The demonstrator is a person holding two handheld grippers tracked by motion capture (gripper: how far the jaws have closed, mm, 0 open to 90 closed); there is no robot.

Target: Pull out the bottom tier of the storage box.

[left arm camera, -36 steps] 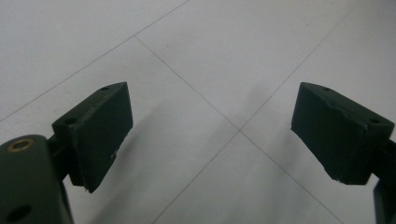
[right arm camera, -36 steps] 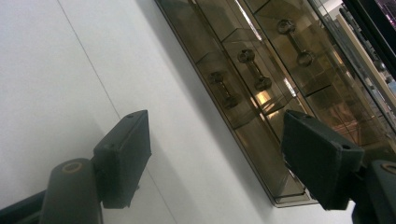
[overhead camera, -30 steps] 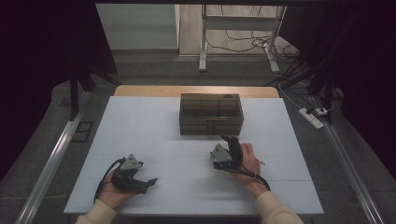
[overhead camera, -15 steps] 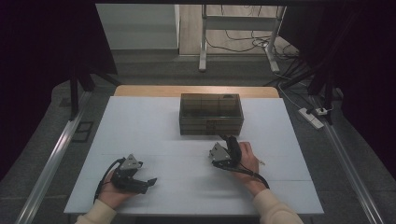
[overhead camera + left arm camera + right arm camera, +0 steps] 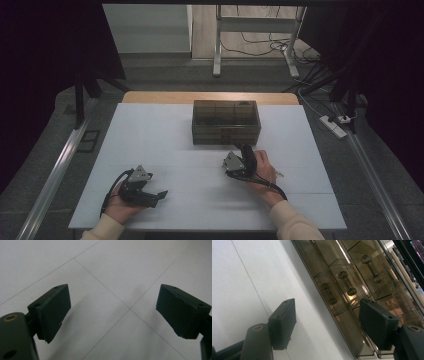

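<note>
A smoky, see-through drawer box (image 5: 226, 121) stands at the upper middle of the high view, on the far half of the white worktop (image 5: 150, 135). The right tool (image 5: 243, 156) lies just below the box's front, near it but not touching, held by the person's right hand (image 5: 262, 170) with the cable (image 5: 270, 186) trailing back toward the lower right.

In the right gripper view the box (image 5: 352, 277) runs tilted across the upper right of the frame, and three small bar handles show on its drawer fronts; the middle handle (image 5: 347, 283) sits above the gap between the black jaws. Those jaws have just been closing a little, yet they stand well apart, with nothing between them and no pad on any handle.

The left tool (image 5: 152, 195) rests at the lower left of the high view, well apart from the box, gripped by the left hand (image 5: 120, 205). In the left gripper view its jaws (image 5: 112, 312) are spread wide over bare worktop (image 5: 112, 270), holding nothing.
</note>
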